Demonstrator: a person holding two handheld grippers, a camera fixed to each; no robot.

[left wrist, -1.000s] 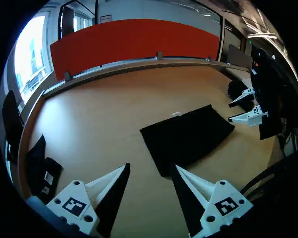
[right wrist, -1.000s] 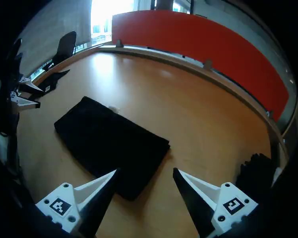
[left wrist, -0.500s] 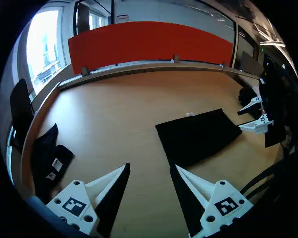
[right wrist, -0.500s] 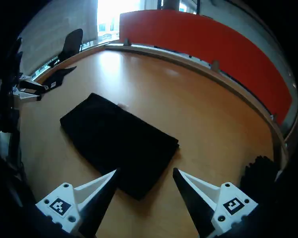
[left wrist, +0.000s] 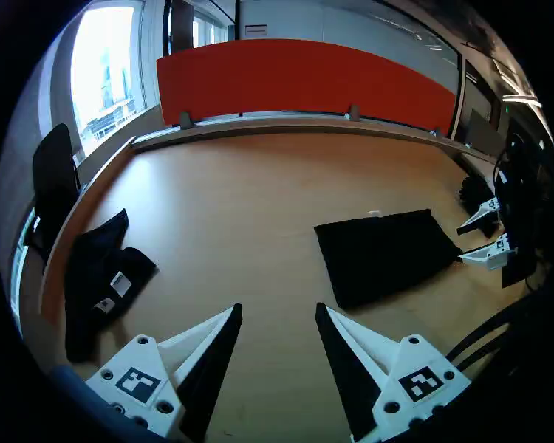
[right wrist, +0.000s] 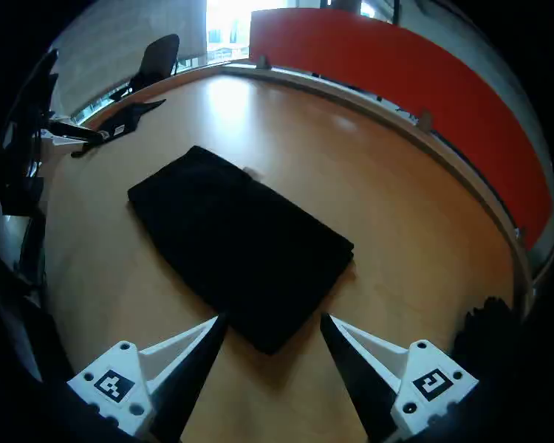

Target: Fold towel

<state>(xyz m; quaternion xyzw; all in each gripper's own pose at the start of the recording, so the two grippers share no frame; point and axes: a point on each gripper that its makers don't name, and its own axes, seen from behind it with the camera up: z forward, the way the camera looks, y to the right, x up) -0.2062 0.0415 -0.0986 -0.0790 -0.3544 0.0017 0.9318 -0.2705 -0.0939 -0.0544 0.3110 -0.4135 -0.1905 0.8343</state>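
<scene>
I see the black towel [left wrist: 384,255] lying flat on the wooden counter [left wrist: 225,199] as a folded rectangle, with a small pale tag [left wrist: 373,214] at its far edge. My left gripper [left wrist: 277,306] hangs above bare counter with its fingers spread and nothing between them; the towel sits ahead and off to the right, apart from them.

In the right gripper view, the towel [right wrist: 240,236] runs diagonally across the counter [right wrist: 395,221], and its near corner lies just ahead of my right gripper [right wrist: 273,317]. Those fingers are spread wide too and hold nothing. I cannot tell whether they touch the cloth.

From the left gripper view, the right gripper [left wrist: 462,245] shows at the towel's right edge, its white fingers [left wrist: 487,255] apart.

A heap of dark clothing [left wrist: 100,284] with white labels lies near the counter's left edge, well apart from the towel, and a second dark heap [right wrist: 487,325] sits at the right. A red partition [left wrist: 306,77] lines the far side of the counter, and a dark chair [left wrist: 52,184] stands beyond the left edge.
</scene>
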